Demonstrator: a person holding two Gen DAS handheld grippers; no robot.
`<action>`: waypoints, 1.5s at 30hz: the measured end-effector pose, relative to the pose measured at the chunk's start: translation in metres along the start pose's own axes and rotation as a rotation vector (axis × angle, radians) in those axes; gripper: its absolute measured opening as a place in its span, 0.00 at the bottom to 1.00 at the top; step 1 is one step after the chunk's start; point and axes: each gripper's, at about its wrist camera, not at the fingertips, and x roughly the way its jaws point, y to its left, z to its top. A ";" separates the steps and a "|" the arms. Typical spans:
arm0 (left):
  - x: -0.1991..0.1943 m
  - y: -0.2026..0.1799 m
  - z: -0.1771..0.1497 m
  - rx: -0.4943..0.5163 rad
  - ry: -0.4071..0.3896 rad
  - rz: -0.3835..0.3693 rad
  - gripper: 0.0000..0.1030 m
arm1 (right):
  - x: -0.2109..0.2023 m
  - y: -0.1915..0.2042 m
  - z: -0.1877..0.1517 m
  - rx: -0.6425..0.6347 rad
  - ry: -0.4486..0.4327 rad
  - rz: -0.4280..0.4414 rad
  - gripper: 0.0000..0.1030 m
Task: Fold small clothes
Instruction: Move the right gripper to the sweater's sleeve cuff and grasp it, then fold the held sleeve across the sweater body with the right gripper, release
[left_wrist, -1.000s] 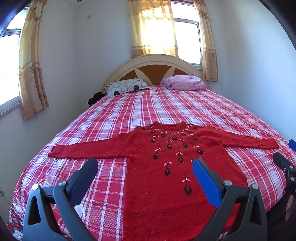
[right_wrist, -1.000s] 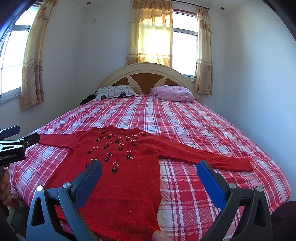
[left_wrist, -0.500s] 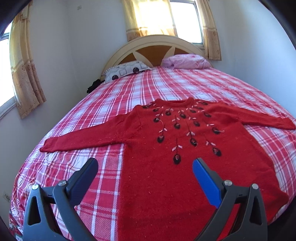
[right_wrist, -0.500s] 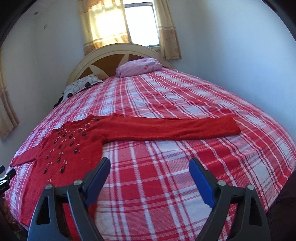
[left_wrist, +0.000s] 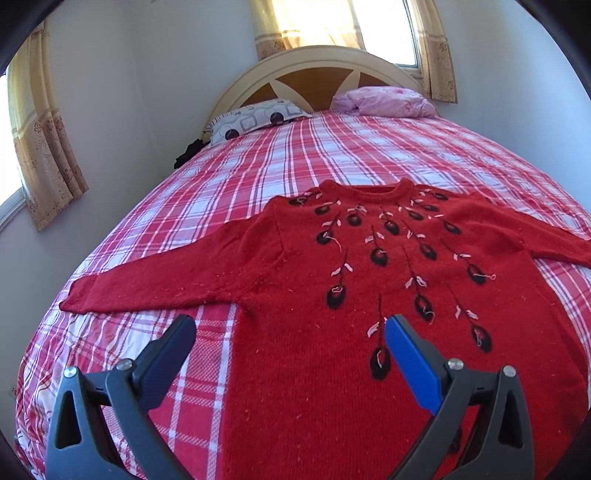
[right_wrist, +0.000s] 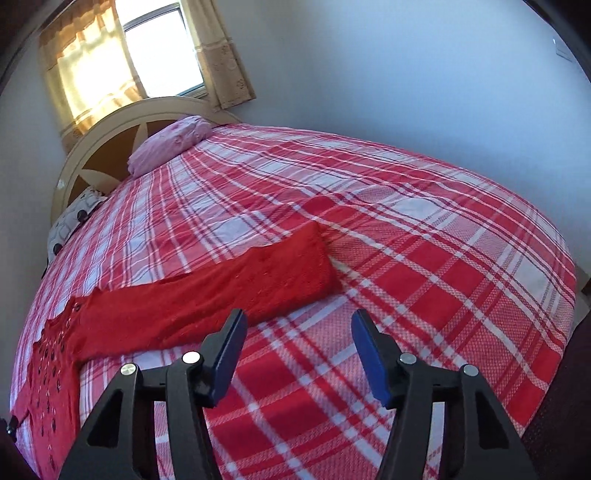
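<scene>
A: Where does the red knitted sweater with dark embroidered flower buds (left_wrist: 369, 280) lie?

B: Flat and face up on the red-and-white plaid bedspread (left_wrist: 303, 155), neckline toward the cream arched wooden headboard (left_wrist: 314, 70), both sleeves spread out to the sides. In the right wrist view its sleeve (right_wrist: 229, 295) stretches across the plaid, the cuff end lying flat.

A: And the left gripper (left_wrist: 290, 332)?

B: Its jaws stand wide apart and hold nothing. It hangs over the lower body of the sweater; the blue pad (left_wrist: 410, 362) is over the knit, the dark finger over the plaid just beside the sweater's side edge, below the left sleeve.

A: The right gripper (right_wrist: 297, 325)?

B: Jaws apart too, nothing between them. It sits near the sleeve; the left blue pad (right_wrist: 229, 350) overlaps the sleeve's lower edge in the picture, but whether it touches I cannot tell. The other finger is over bare plaid.

A: What else is on the bed?

B: A white pillow with grey and black circles (left_wrist: 255, 118) and a crumpled pink floral pillow (left_wrist: 384, 101) against the headboard. Beige patterned curtains (left_wrist: 44, 147) hang at the windows.
</scene>
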 end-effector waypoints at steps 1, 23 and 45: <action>0.004 -0.001 0.000 0.005 0.007 0.004 1.00 | 0.005 -0.002 0.002 0.007 0.004 -0.004 0.56; 0.042 0.008 -0.008 -0.026 0.076 -0.003 1.00 | 0.063 0.001 0.025 0.080 0.087 0.033 0.11; 0.039 0.018 -0.014 -0.089 0.073 -0.103 1.00 | -0.009 0.310 0.015 -0.435 0.055 0.410 0.10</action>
